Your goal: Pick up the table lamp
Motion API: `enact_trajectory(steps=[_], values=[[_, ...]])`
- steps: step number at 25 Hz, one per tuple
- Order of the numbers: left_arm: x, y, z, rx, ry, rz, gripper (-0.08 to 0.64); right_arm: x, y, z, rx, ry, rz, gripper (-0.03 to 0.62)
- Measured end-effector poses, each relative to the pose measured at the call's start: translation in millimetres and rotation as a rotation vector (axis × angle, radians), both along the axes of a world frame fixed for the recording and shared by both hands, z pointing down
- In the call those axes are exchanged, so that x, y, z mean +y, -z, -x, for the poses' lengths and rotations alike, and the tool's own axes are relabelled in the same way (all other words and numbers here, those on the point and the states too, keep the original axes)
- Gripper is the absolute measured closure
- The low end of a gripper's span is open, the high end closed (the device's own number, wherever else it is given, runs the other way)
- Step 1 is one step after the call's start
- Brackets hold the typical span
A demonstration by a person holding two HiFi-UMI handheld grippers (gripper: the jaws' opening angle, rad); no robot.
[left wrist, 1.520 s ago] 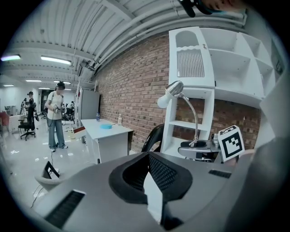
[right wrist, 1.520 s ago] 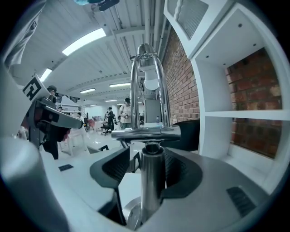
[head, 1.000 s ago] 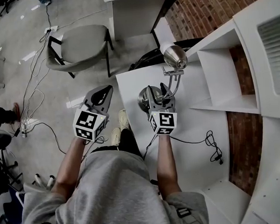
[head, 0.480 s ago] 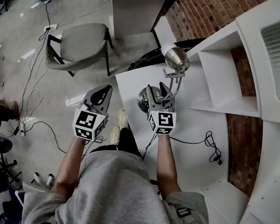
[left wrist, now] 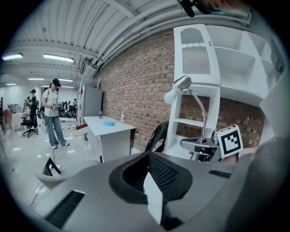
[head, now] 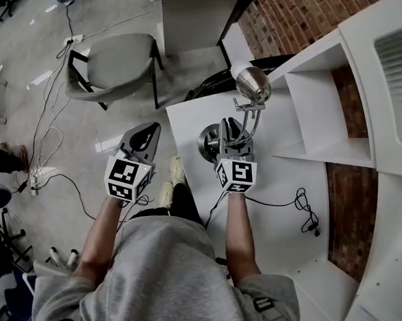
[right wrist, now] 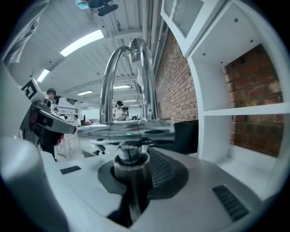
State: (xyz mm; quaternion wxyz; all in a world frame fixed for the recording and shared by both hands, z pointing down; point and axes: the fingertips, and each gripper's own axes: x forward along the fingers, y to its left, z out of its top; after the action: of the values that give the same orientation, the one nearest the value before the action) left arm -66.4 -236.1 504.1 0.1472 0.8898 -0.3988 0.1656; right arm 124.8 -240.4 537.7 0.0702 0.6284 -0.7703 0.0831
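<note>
Chrome table lamp (head: 252,84); right claw (head: 229,129) closing round it

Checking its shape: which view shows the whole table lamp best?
Left gripper view: table lamp side-on, shade to base. Head view: from above, base partly covered. Right gripper view: only its stem, close up.

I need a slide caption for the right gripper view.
Right gripper closing its jaws on the table lamp stem, beside a white shelf.

An open-plan lab, as I see it: bare brick wall (left wrist: 136,86), exposed ceiling (left wrist: 90,27) with strip lights (left wrist: 59,58), glossy floor (head: 14,81) strewn with cables (head: 50,133) and a power strip (head: 41,177), a grey chair (head: 114,66), other people (left wrist: 53,113) standing in the background.
</note>
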Motion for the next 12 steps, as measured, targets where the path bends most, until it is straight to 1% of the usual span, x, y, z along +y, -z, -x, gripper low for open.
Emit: enact_trajectory(steps=[7, 12], values=[[1.0, 2.6, -0.4, -0.003, -0.003, -0.006, 0.557, -0.2, 0.8, 1.6, 0.010, 0.009, -0.004, 0.532], [2.4, 1.2, 1.3, -0.007, 0.005, -0.005, 0.557, 0.1, -0.1, 5.5, 0.056, 0.031, -0.004, 0.552]])
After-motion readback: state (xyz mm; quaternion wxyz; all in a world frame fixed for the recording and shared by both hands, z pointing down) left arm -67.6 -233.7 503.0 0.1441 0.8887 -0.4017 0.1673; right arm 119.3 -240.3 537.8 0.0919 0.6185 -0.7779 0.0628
